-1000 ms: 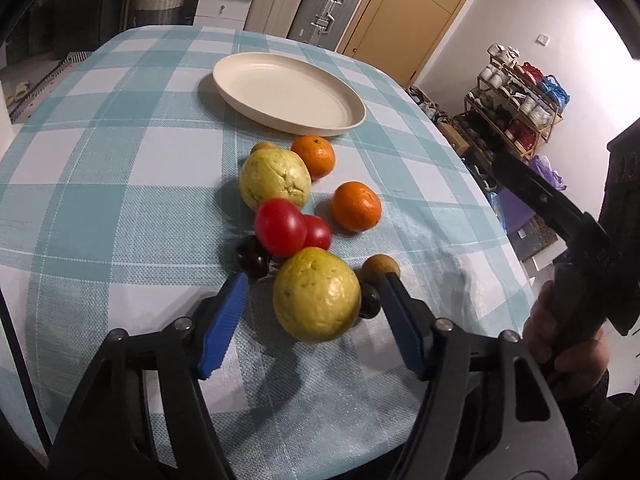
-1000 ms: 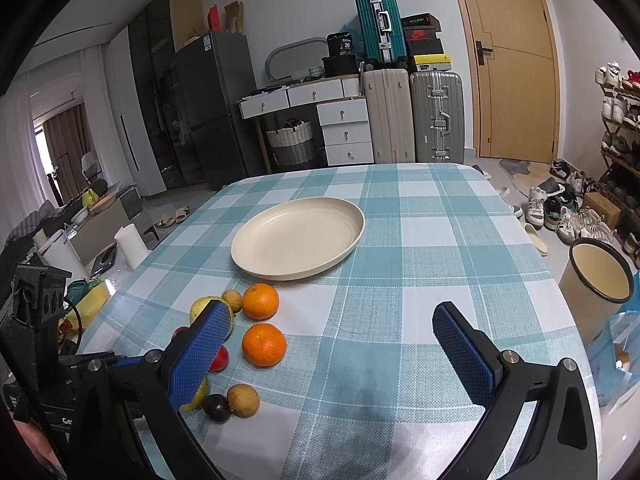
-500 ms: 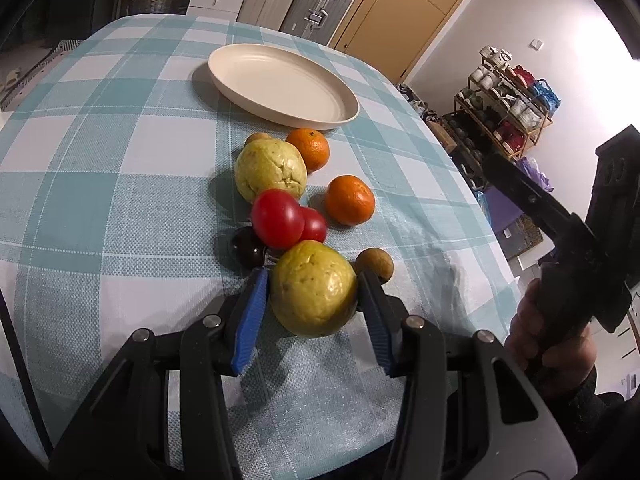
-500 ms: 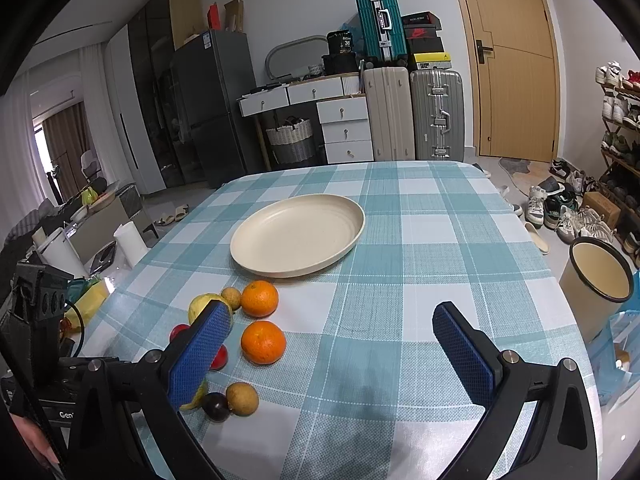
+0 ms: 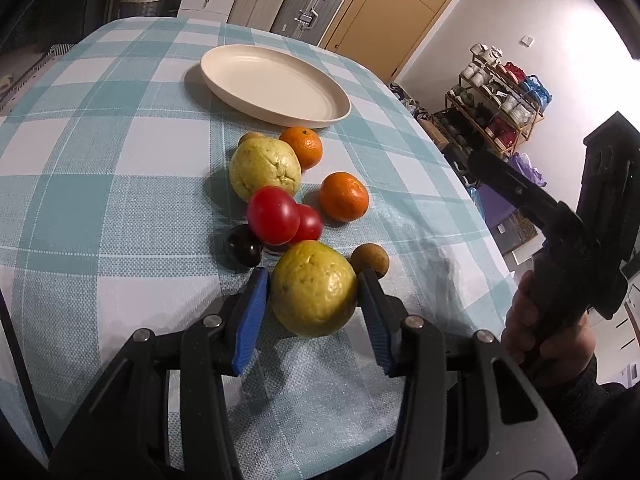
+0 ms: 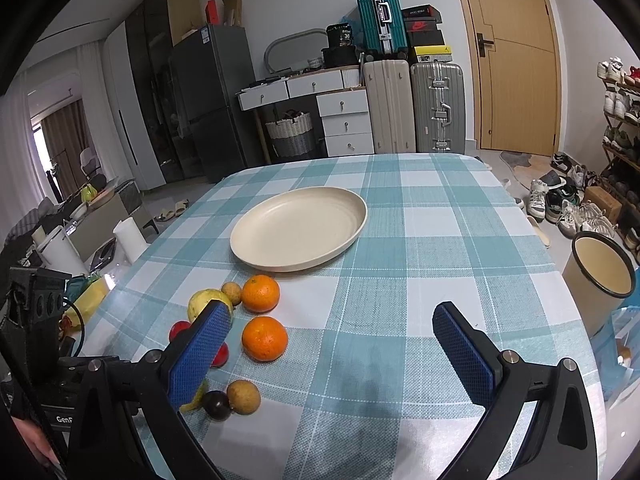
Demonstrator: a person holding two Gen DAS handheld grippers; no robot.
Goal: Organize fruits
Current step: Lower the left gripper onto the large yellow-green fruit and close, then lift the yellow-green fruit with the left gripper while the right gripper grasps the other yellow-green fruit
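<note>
**Left gripper clamps a guava while the right one waits open**

Left wrist view: the left gripper has its blue pads pressed against both sides of a yellow-green guava at the near end of the fruit cluster on the checked tablecloth. Just behind it lie a dark plum, two red tomatoes, a brown longan, two oranges and a second guava. The cream plate sits farther back, bare. A hand grips the other tool at the right edge.

Right wrist view: the right gripper hangs over the cloth with its jaws spread wide and nothing between them. A black box beside the teal suitcase carries a red Nike swoosh; "Gen" reads on the left tool's body at lower left.
</note>
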